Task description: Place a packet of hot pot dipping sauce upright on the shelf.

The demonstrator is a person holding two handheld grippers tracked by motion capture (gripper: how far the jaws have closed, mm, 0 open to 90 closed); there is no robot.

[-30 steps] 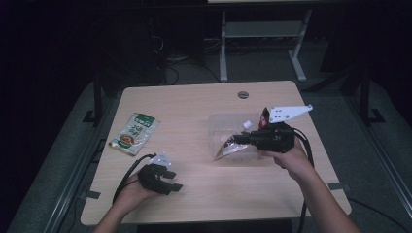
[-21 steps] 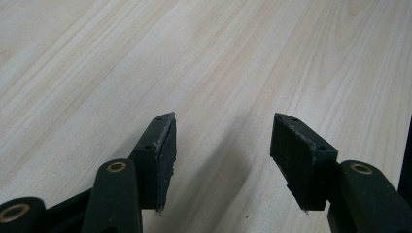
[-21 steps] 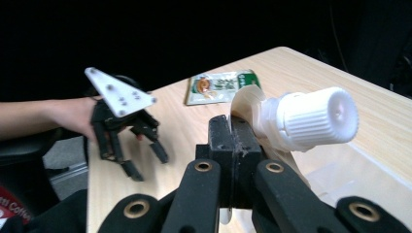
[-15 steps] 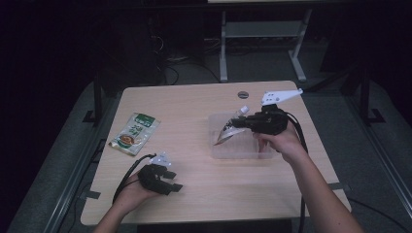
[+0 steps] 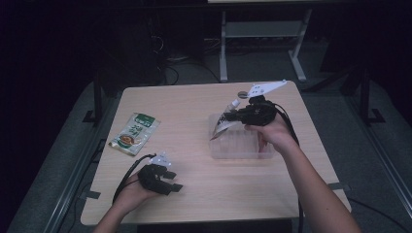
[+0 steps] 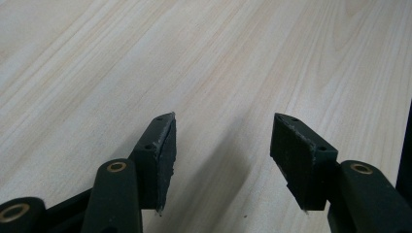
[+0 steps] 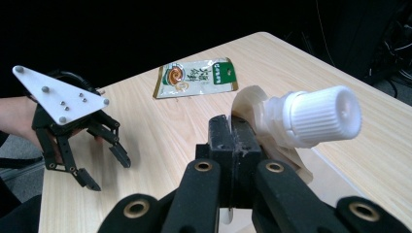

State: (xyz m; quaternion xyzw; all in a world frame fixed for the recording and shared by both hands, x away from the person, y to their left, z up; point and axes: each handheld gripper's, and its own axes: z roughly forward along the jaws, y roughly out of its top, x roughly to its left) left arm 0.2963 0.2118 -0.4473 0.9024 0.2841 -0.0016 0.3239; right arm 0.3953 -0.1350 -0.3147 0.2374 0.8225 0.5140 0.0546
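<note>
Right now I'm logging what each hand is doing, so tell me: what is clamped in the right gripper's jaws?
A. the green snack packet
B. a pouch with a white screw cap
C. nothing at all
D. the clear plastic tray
B: in the right gripper view the right gripper has its jaws pressed together on the edge of the spouted pouch, while the green packet lies apart on the table.
</note>
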